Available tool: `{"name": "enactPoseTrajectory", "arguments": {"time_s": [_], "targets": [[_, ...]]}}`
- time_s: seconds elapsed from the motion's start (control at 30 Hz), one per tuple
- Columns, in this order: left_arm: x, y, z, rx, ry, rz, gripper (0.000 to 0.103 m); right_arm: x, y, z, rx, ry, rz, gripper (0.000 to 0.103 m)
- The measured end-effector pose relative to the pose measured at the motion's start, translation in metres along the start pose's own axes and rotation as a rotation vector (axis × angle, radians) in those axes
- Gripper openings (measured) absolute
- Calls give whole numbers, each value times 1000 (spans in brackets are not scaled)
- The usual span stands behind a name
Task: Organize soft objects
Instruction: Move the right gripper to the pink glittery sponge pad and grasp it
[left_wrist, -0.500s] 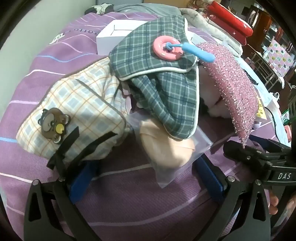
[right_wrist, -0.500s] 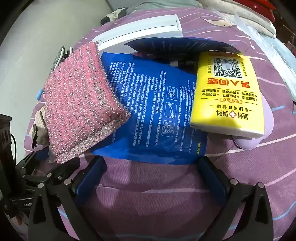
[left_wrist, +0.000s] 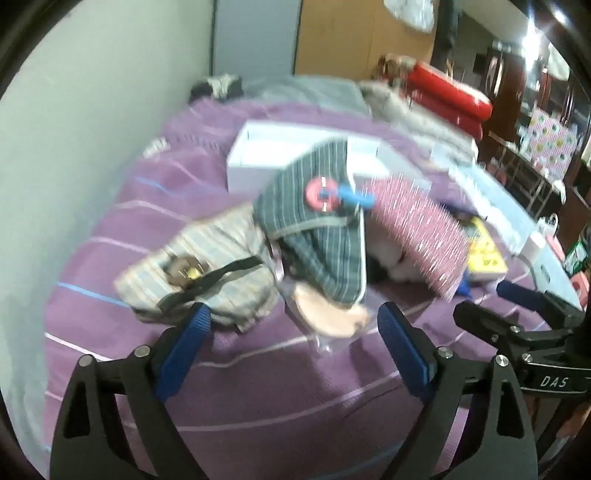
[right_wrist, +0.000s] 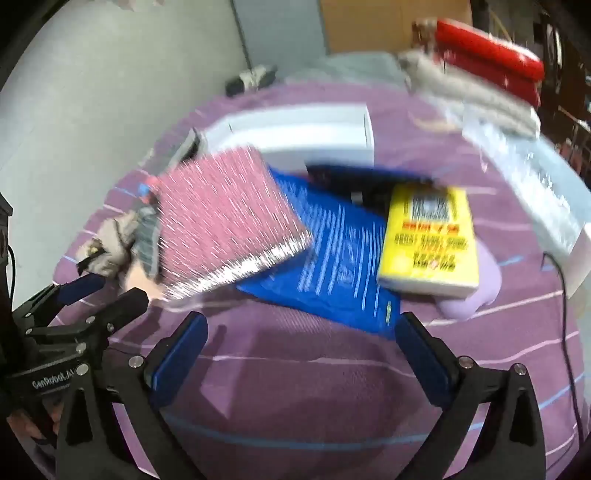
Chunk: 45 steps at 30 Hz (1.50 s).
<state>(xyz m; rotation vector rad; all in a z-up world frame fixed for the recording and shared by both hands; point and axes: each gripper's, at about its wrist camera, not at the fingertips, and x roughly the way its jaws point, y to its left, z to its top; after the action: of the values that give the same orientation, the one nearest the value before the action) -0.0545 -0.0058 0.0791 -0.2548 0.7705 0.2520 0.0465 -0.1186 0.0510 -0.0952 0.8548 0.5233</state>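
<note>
Yellow pack (right_wrist: 430, 240) bears blurred writing, unreadable.

Soft cloths and glossy packets on a woven purple bedspread (left_wrist: 258, 398)

The pink scrubbing pad (right_wrist: 221, 221) glitters with rough metallic thread; the green plaid cloth pouch (left_wrist: 317, 236) looks matt; the blue printed packet (right_wrist: 332, 266) and yellow wrapped pack (right_wrist: 430, 243) shine like plastic; the white box (right_wrist: 314, 136) is smooth.
</note>
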Motion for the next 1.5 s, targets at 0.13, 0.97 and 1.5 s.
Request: {"name": "enactPoseTrajectory", "arguments": {"time_s": [0.13, 0.97, 1.5], "targets": [[-8, -12, 9, 45, -64, 20, 92, -9, 5, -1, 3, -44, 23, 101], [10, -33, -20, 142, -126, 69, 91, -10, 1, 0, 5, -66, 99, 93], [12, -26, -20, 107, -118, 42, 91, -11, 5, 1, -25, -69, 76, 91]]}}
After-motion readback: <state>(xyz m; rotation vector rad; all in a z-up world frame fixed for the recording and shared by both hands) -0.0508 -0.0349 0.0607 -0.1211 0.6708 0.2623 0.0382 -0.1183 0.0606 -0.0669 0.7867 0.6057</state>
